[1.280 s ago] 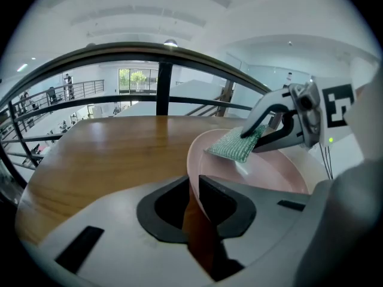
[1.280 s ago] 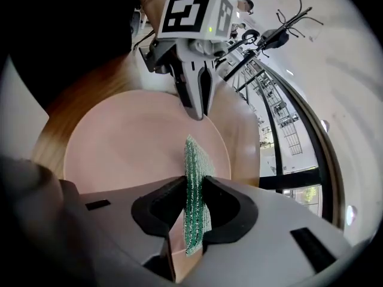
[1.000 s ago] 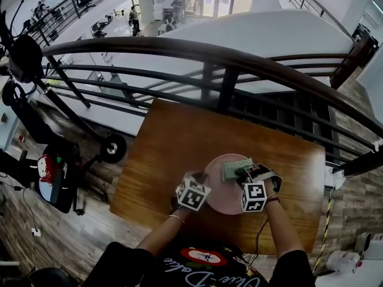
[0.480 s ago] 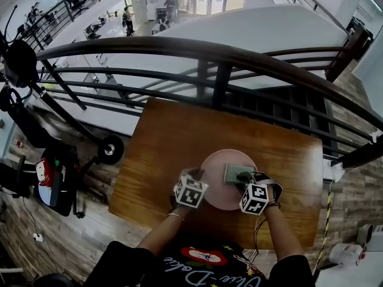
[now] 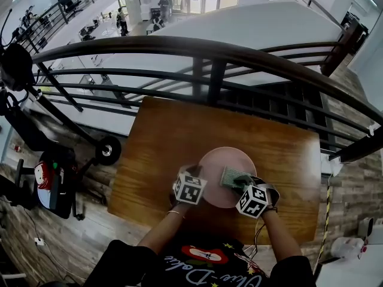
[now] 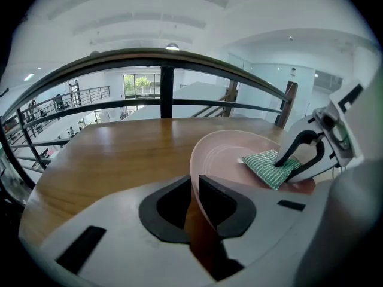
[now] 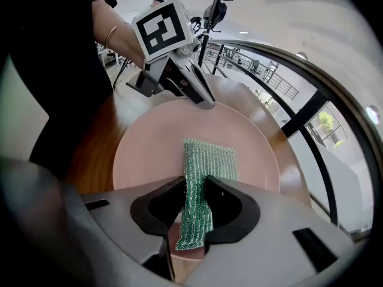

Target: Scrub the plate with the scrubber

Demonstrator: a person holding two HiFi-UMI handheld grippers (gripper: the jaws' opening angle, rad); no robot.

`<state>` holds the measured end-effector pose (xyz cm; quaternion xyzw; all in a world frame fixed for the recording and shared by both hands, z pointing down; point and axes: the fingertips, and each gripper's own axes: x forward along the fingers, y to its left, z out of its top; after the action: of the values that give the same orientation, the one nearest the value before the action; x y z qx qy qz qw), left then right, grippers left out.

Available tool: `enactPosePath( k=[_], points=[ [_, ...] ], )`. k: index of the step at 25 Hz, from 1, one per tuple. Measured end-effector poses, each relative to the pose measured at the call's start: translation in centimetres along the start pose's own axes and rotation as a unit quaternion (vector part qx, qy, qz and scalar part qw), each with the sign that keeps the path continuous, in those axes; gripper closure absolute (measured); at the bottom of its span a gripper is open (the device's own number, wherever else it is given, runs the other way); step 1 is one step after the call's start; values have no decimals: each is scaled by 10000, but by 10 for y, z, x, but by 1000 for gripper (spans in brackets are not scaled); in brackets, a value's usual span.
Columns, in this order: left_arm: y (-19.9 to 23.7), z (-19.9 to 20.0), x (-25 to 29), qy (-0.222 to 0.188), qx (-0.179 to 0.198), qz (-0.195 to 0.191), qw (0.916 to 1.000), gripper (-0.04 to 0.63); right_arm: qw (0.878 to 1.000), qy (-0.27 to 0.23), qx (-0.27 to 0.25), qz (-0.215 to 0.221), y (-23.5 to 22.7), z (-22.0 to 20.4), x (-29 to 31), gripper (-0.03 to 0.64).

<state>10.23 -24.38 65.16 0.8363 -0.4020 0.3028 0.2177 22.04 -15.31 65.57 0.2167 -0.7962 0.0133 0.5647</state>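
Green scrubber (image 7: 209,160), partly hidden, sits pinched in the right hand-held gripper (image 7: 192,205).

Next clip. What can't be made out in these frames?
Scrubber underside, and any dirt there: every view, covered by the scrubber itself.
Plate rim at near right: head view, under the right gripper.
People on the floor below: head view, too small.
Table near edge: head view, partly behind the person's arms.
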Motion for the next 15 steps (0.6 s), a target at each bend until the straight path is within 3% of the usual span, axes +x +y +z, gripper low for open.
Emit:
enactPosePath(
  k=[15],
  points=[
    [-4, -3, -2, -38, -88, 52, 9999, 563, 9939, -423, 820, 605, 49, 29, -15, 518]
  ],
)
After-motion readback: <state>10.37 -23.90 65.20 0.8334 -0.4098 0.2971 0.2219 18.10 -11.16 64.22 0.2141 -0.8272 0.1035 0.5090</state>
